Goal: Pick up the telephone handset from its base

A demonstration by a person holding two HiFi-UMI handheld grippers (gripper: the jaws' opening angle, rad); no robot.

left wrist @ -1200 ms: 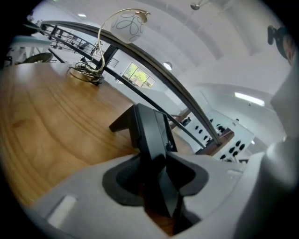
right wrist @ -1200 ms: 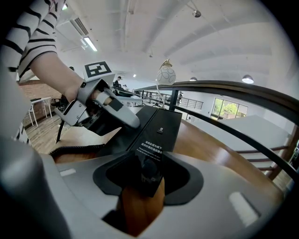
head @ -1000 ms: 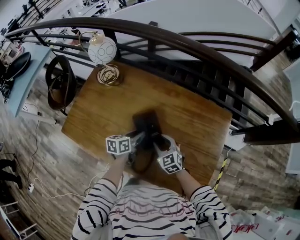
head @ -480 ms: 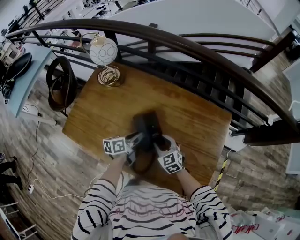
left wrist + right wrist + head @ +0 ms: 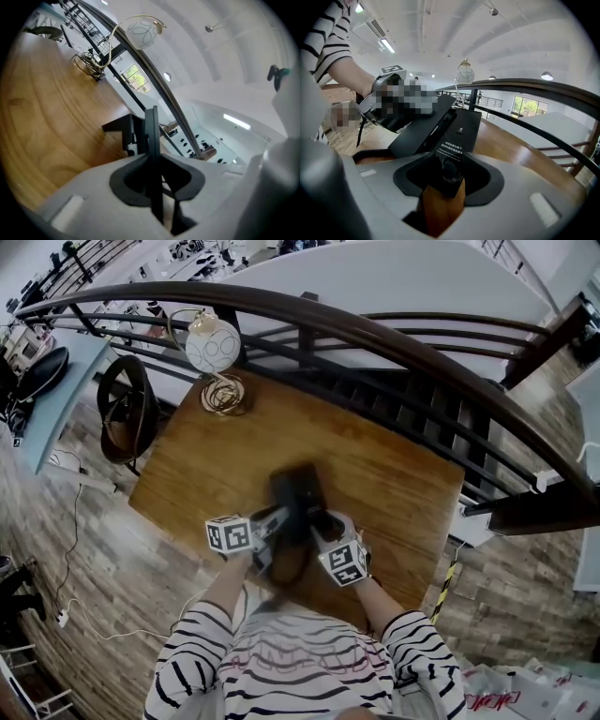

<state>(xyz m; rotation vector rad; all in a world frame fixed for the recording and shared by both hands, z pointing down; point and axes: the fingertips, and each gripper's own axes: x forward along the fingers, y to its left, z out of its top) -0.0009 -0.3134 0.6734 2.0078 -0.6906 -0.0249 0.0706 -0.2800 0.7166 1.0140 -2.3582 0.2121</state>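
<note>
The telephone handset (image 5: 423, 126) lies on its base (image 5: 465, 123) on the desk (image 5: 394, 474), with the left hand-held gripper (image 5: 279, 517) closed and empty beside the base and the right hand-held gripper (image 5: 319, 521) clamped on the base's near edge.

We record a wooden table (image 5: 384, 470), a globe lamp (image 5: 213, 345) at its far-left corner, and a dark railing (image 5: 394, 334) beyond.
</note>
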